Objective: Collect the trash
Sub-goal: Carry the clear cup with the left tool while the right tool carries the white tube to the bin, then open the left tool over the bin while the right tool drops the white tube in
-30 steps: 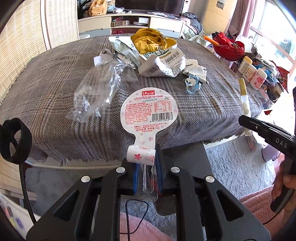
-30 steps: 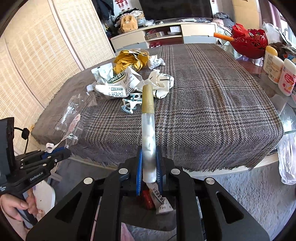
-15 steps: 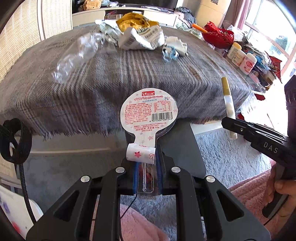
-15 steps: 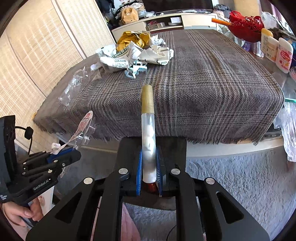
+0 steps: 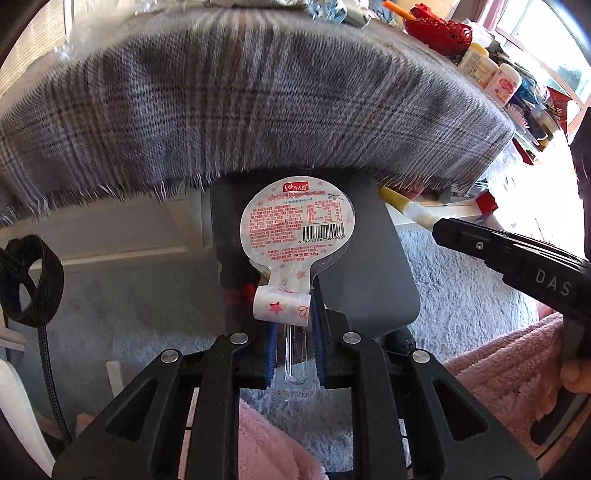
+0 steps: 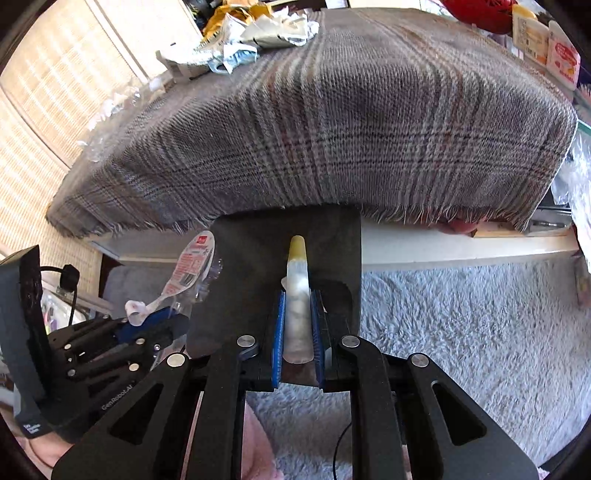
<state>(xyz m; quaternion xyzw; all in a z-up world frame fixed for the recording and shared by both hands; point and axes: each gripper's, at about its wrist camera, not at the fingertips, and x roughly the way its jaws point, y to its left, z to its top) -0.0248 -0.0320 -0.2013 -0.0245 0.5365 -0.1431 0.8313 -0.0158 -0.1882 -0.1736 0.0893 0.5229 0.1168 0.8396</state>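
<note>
Left gripper (image 5: 293,325) jaws clenched a lollipop wrapper (image 5: 297,225), right gripper (image 6: 298,328) jaws a tube (image 6: 297,295); crumpled wrappers (image 6: 255,33) remained at 11 o'clock on the table (image 6: 369,129).

Sunlit plaid-covered table (image 5: 258,92) above shaggy pale carpet (image 6: 480,332), woven blinds (image 6: 55,92) behind.

Both grippers are black, with blue pads and 4 silver screws each. The right gripper (image 5: 436,227) bears "DAS" lettering; beside it, a fluffy pink sleeve (image 5: 506,354).

Coarse woven plaid cloth (image 5: 258,92) with frayed fringe – glossy clear plastic wrapper (image 5: 297,229) – fluffy rug (image 6: 461,314)
</note>
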